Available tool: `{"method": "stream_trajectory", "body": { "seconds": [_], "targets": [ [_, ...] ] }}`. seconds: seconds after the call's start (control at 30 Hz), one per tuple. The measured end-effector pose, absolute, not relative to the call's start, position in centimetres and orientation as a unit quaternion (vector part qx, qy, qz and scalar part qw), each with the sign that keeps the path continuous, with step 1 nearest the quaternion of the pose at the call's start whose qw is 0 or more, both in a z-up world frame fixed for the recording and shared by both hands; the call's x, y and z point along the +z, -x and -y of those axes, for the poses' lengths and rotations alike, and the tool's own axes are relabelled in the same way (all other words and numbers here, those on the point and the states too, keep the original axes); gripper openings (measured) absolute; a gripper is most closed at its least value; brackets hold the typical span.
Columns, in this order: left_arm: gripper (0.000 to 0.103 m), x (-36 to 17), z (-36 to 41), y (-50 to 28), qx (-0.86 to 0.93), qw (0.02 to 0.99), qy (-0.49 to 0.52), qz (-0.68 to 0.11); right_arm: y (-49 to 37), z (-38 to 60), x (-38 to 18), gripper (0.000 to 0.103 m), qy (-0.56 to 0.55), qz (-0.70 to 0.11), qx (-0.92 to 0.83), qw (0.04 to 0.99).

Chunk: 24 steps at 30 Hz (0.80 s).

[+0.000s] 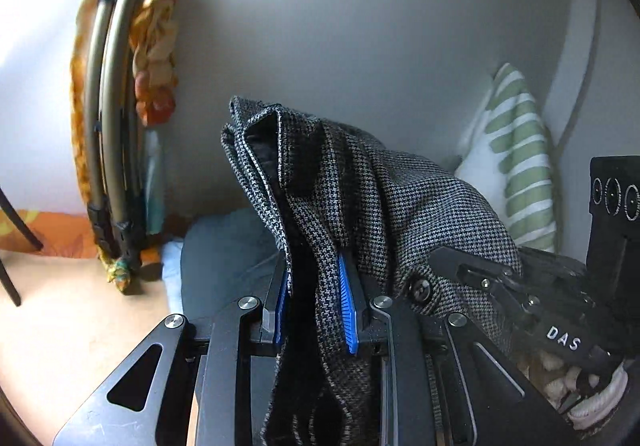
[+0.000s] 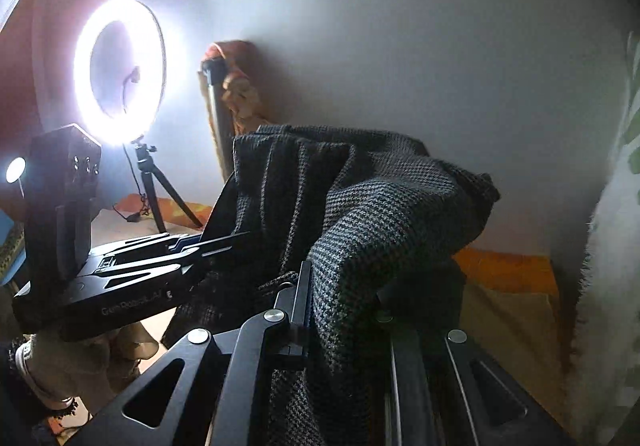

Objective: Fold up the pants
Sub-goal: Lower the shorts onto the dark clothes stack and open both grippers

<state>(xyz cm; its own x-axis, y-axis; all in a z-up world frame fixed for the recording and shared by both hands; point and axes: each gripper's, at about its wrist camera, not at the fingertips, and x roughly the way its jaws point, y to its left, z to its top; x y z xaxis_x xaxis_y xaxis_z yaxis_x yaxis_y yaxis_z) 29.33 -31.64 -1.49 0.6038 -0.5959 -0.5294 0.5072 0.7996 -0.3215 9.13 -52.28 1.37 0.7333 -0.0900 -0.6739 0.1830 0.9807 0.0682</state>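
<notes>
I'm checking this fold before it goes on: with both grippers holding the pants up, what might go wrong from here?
1. The left gripper pinches a thick bunch of the pants; layers may slip out unevenly.
2. The right gripper sits close beside the left, so the cloth sags between them and may fold crooked.
3. The ring light on its tripod stands near; a swing could knock it.
</notes>
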Motion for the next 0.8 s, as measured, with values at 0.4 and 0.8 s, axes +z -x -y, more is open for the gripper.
{"method": "stream_trajectory", "body": {
  "seconds": [0.4, 0.8],
  "targets": [
    [0.016, -4.8, 30.9, -31.3, -0.262, 0.897, 0.041, -0.354, -10.3, 59.0, -4.6, 0.019, -0.132, -0.396, -0.076, 0.906],
    [0.016, -3.1, 28.5, -28.9, -0.236, 0.907, 0.012, -0.348, -9.3, 58.0, -4.0, 0.041, -0.147, -0.401, -0.127, 0.895]
  ]
}}
